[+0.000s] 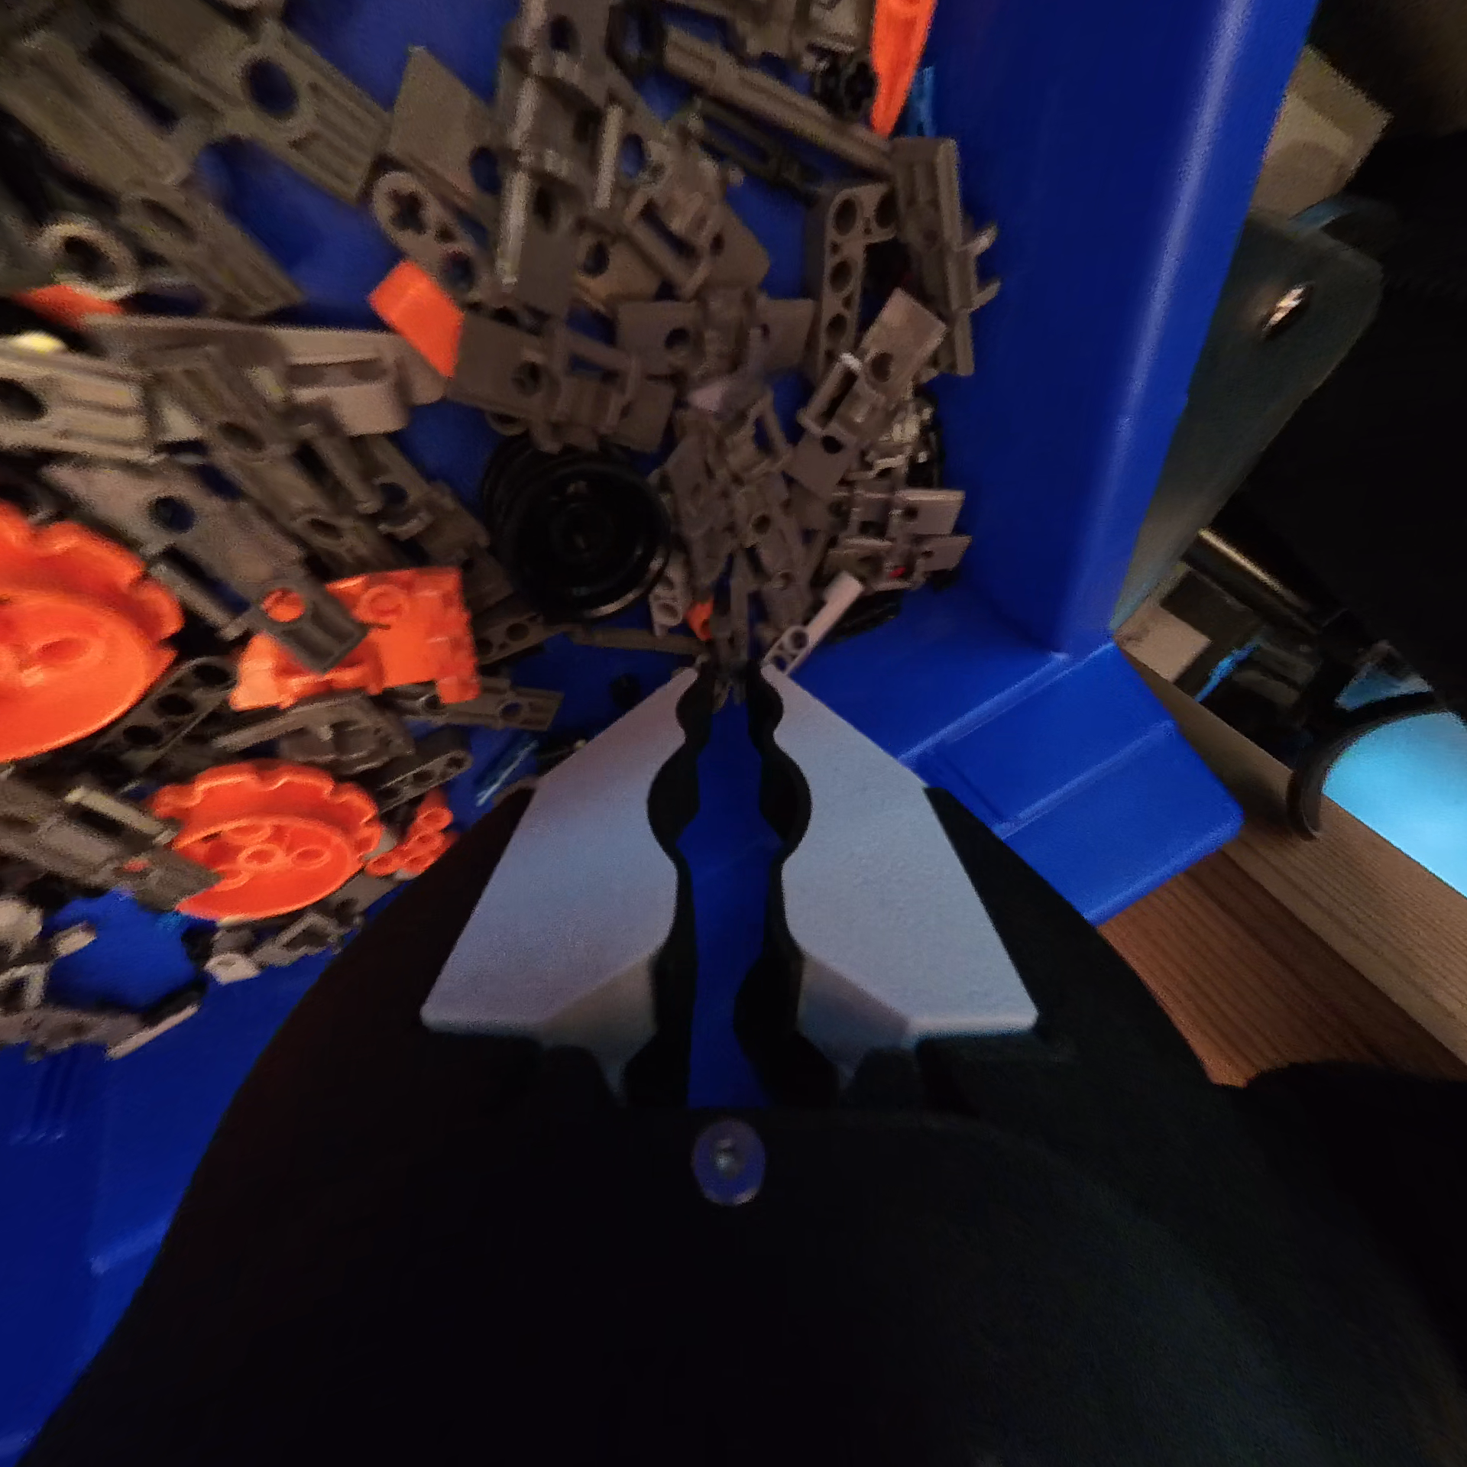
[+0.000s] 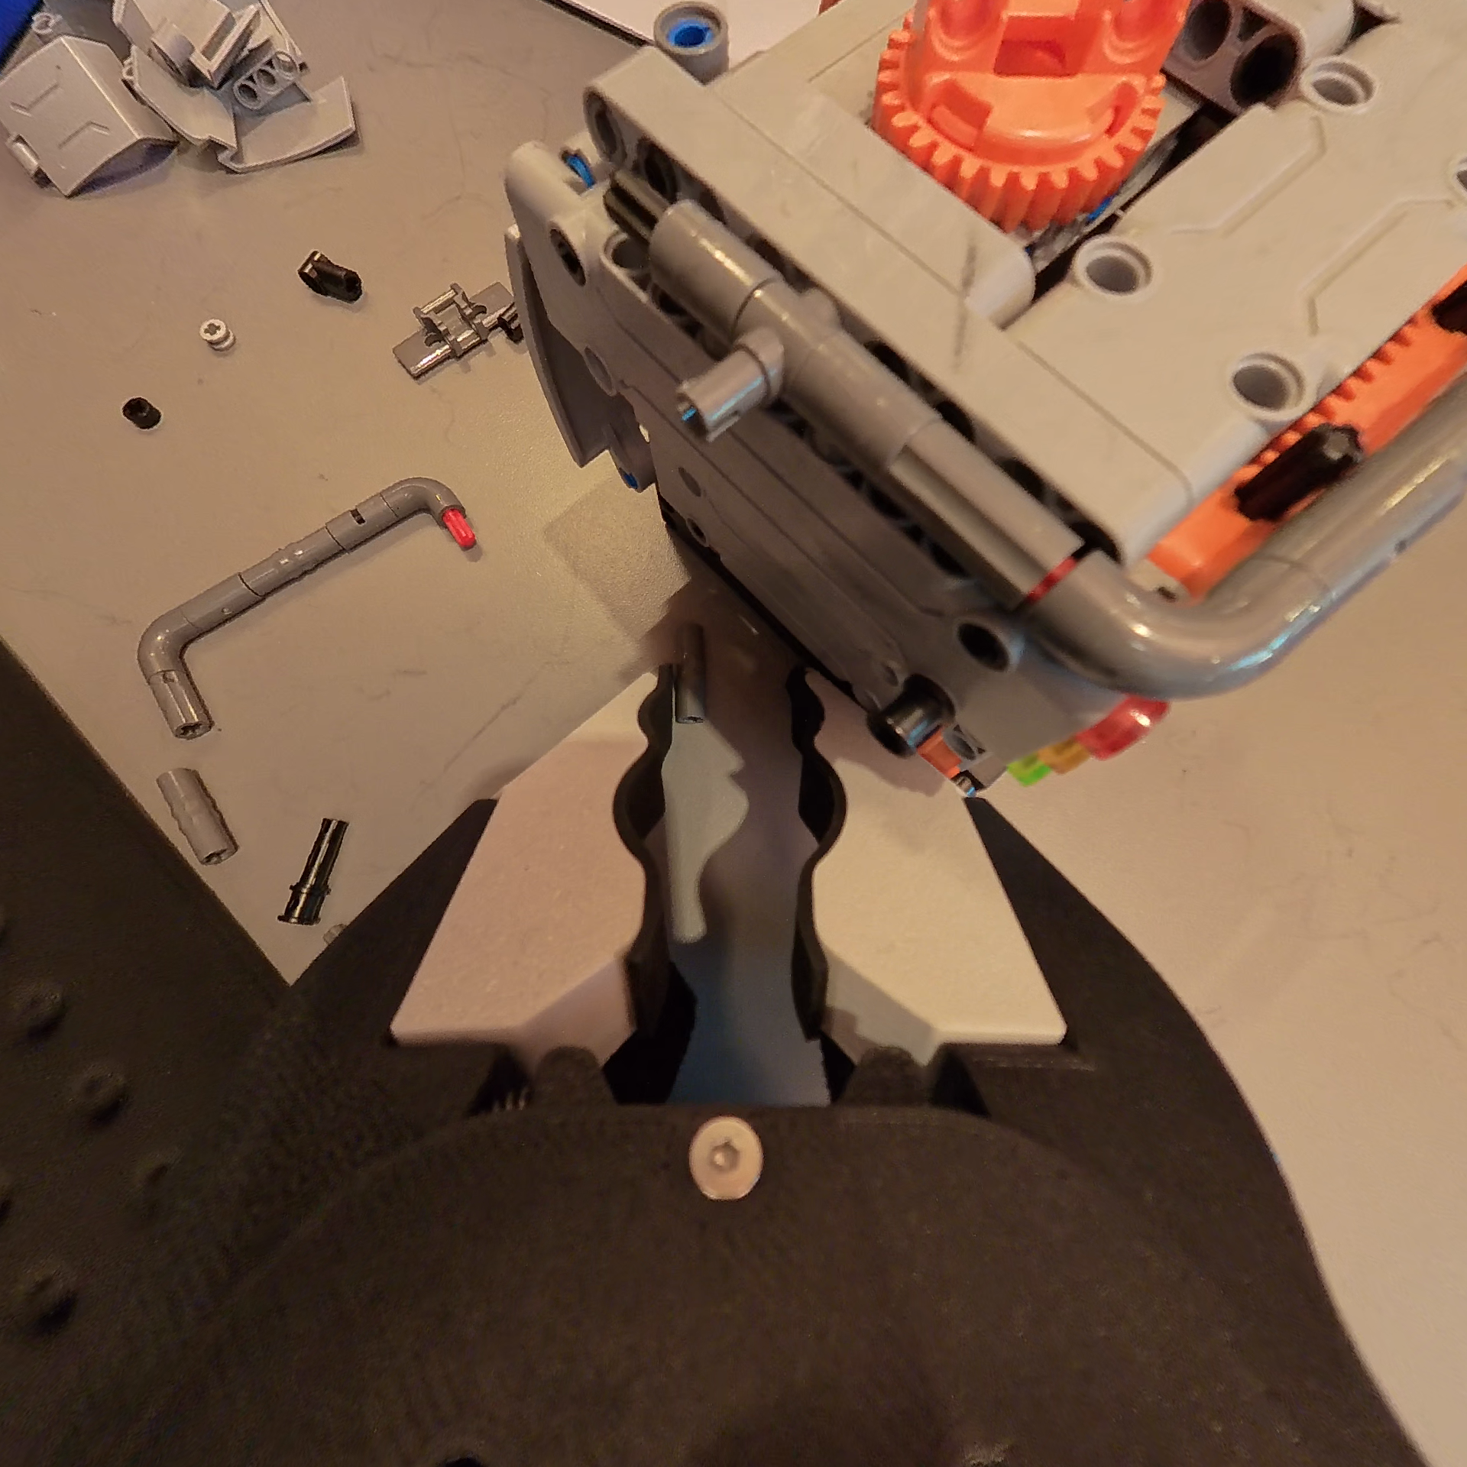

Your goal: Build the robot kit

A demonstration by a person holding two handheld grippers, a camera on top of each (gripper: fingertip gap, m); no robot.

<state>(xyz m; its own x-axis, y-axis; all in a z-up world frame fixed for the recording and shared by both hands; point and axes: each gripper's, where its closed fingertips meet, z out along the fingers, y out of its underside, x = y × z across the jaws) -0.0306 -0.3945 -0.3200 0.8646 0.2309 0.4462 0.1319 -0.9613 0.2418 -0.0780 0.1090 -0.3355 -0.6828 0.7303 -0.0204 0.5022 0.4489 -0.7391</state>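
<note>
Grey pin (image 2: 689, 673) between right fingers (image 2: 818, 794)

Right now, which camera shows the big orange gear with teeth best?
The right wrist view. The orange gear sits sharp and close on top of the grey brick model, teeth clear, though the frame cuts off its top. The left wrist view does not show it, only blurry loose pieces in a blue bin.

The right gripper (image 2: 730, 683), jaws slightly apart, sits beside a grey-and-orange brick assembly (image 2: 992, 357), with a small dark pin (image 2: 689, 673) at its tips.
</note>
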